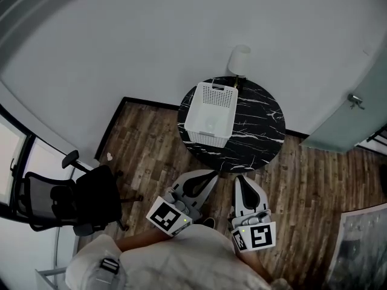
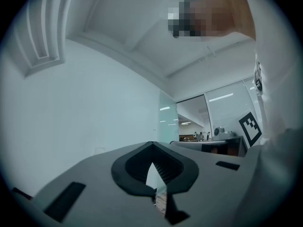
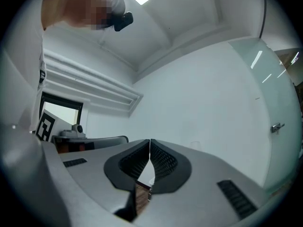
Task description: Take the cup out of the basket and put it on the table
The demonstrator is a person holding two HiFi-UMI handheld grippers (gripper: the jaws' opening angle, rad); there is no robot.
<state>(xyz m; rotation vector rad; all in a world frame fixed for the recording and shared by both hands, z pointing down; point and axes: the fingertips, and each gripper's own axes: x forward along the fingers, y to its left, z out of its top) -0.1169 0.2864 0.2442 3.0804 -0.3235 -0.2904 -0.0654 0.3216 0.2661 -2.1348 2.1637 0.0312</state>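
Observation:
A white slatted basket [image 1: 208, 110] stands on the left half of a round black marble table [image 1: 260, 132]. Its inside looks white, and I cannot make out the cup in it. My left gripper [image 1: 211, 176] and right gripper [image 1: 240, 179] are held close to my body, short of the table's near edge, pointing toward it. In the left gripper view the left gripper [image 2: 151, 144] has its jaw tips meeting, with nothing between them. The right gripper [image 3: 150, 141] looks the same in its own view. Both gripper views look up at walls and ceiling.
A white lamp-like object [image 1: 240, 59] stands at the table's far edge against the wall. A black office chair [image 1: 66, 201] is at the left. A glass door with a handle [image 1: 355, 101] is at the right. Wood floor [image 1: 145, 156] surrounds the table.

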